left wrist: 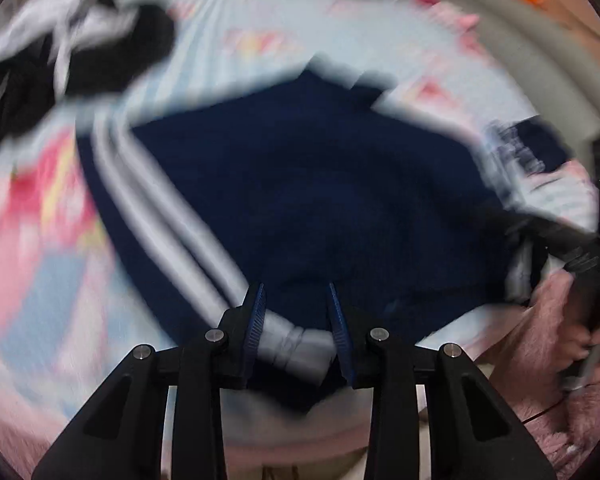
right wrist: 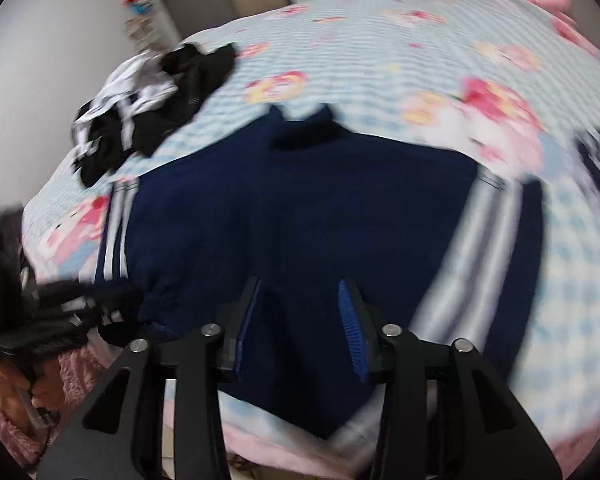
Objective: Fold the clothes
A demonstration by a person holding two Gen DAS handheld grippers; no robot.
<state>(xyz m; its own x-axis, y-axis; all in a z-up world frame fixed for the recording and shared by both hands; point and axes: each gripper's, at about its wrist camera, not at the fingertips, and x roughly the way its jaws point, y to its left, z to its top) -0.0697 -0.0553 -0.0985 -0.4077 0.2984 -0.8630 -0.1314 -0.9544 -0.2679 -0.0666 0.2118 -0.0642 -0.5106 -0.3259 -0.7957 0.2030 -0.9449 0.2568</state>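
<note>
Close up, left gripper (left wrist: pixel 296 316) seen part open, grey-striped cuff of navy knit jacket with grey sleeve stripes (left wrist: pixel 320 184) lying between blue pads (left wrist: pixel 256 316); firm pinch not confirmed. Right gripper (right wrist: pixel 304 320) part open over navy hem, nothing visibly clamped. Jacket spread flat on floral checked bedspread (right wrist: pixel 380 40). Judged soft, light, limp; best taken at cuffs, hem corners. Black-white clothes heap (right wrist: pixel 148 92) beyond.

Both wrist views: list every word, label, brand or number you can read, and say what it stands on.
None can be read.
Navy garment: white stripes only, no lettering visible.
Bedsheet: cartoon prints, blurred; no words legible.
Black-and-white clothes pile: too blurred to tell.
</note>
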